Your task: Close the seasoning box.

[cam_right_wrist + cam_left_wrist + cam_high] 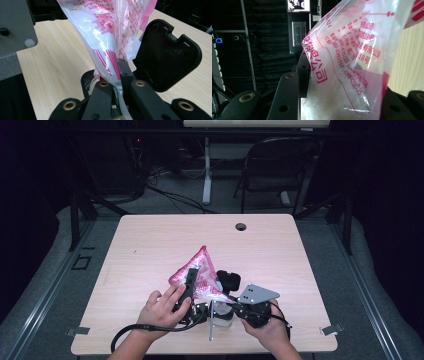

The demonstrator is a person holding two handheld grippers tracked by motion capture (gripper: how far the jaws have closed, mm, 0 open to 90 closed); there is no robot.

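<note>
- Lying near the front edge of a pale wooden table (150, 245), a clear plastic bag (200, 272) printed with pink-red lettering is seen from the high view, held between the two grippers.
- The bag is gripped on its left side by the left gripper (190, 282), which is held in the person's left hand (162, 307); in the left gripper view the film (342, 65) is seen pressed between the black jaws, with white granules visible inside.
- The jaws of the left gripper are closed partway, clamped on the bulk of the bag.
- The right gripper (235, 307) is carried in the right hand (267, 325), just beside the left one; its grey three-cornered plate is seen on top.
- In the right gripper view the jaws are seen clenched tight on a thin gathered edge of the bag (110, 32), which rises upward from them.
- A black hinged lid (167, 55) is seen standing open just beside the bag, over the tabletop.
</note>
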